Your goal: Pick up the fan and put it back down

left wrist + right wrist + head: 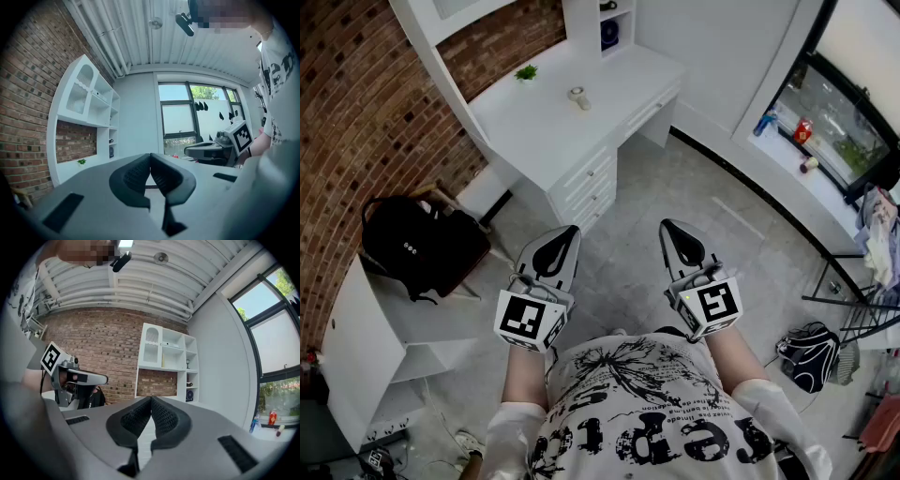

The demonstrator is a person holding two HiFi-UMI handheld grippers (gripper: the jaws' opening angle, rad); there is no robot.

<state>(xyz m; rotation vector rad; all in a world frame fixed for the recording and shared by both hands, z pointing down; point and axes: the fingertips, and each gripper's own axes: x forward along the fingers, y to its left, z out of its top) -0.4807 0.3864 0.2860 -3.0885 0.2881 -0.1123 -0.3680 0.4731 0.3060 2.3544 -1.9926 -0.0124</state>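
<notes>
Two grippers, held level at centre frame over the floor: left gripper point(570, 231) clenched, pads together, nothing between; right gripper point(668, 226) likewise clenched and empty.

Task's fan: not firmly identified. Candidates: small pale object point(577, 97) on the white desk point(534, 131), upper centre; dark round item point(609, 35) in the shelf cubby above it. Both well apart from either gripper.

Step in hand, as judged: approach. Advised: settle which candidate is the fan on closing in; part the jaws before arrival; take the base or body, not the grille; lift straight up.

Hard to make out: shape of either candidate, too small. Cut off: shelf unit at top edge.
</notes>
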